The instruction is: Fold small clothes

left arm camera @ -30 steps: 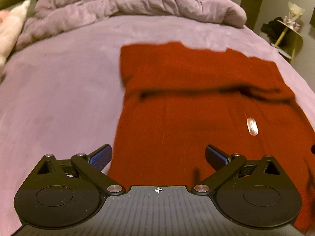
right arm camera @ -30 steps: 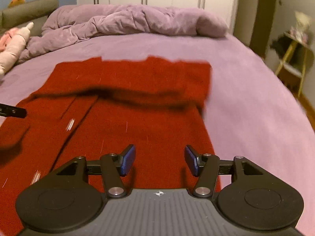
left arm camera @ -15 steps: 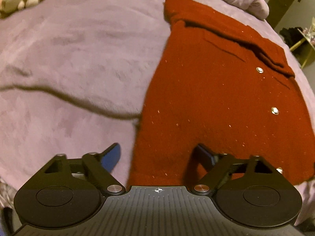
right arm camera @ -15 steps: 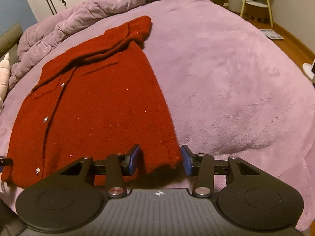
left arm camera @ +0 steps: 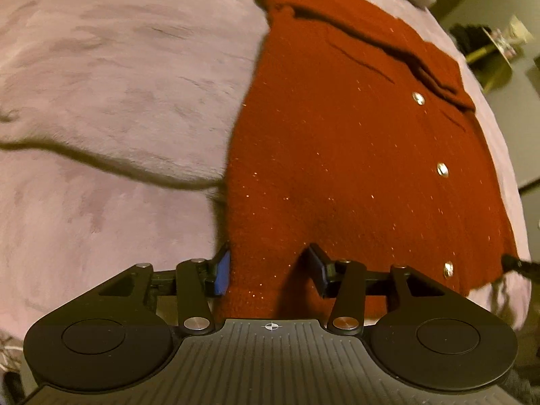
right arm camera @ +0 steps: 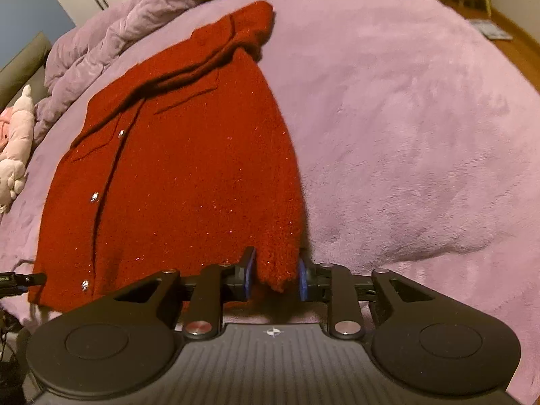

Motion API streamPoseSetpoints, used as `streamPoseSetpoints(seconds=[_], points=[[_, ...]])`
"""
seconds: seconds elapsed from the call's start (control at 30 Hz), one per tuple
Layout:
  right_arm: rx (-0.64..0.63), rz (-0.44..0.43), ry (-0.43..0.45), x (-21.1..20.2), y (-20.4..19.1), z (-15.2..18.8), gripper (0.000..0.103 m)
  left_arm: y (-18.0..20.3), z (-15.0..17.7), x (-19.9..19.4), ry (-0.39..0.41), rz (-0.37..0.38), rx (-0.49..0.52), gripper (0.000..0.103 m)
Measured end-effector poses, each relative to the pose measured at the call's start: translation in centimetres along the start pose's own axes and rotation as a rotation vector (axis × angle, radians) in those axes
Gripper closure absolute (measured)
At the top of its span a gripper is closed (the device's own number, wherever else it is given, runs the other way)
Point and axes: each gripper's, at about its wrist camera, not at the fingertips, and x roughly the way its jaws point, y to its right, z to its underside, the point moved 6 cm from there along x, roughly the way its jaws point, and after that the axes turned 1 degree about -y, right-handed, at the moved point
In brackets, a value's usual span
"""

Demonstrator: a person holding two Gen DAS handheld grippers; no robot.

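Observation:
A red knitted cardigan (left arm camera: 354, 141) with silver buttons lies flat on the purple bed, sleeves folded across its top; it also shows in the right wrist view (right arm camera: 175, 168). My left gripper (left arm camera: 270, 270) is open, with the cardigan's near left hem corner between its blue pads (left arm camera: 221, 275). My right gripper (right arm camera: 276, 278) is open by a smaller gap, with the near right hem corner hanging between its pads. The other gripper's tip pokes in at the hem's edge in each view.
The purple fleece bedspread (right arm camera: 422, 118) has a long crease (left arm camera: 118, 165) left of the cardigan. A bunched purple duvet (right arm camera: 135, 17) lies at the bed's head. A pink plush toy (right arm camera: 13, 141) lies at the left. A yellow side table (left arm camera: 496, 54) stands beyond the bed.
Both grippers moved back from over the cardigan to its near hem, one at each corner. Both sets of jaws have narrowed around the hem corners.

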Motion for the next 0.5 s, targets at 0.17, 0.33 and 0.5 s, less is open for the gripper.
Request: streamPoseSetpoints(seconds=[0.17, 0.33, 0.5], points=[[-0.056, 0.012, -0.059, 0.0, -0.4, -0.6, 0.083, -0.1, -0.5, 0.0, -0.064, -0.009, 0.026, 0.08], [0.02, -0.084, -0.083, -0.7, -0.8, -1.9, 0.087, 1.0, -1.6, -1.8, -0.055, 0.098, -0.027, 0.094], [0.164, -0.255, -0.031, -1.7, -1.7, -4.8, 0.087, 3.3, -4.7, -4.4, 0.052, 0.279, -0.108, 0.095]])
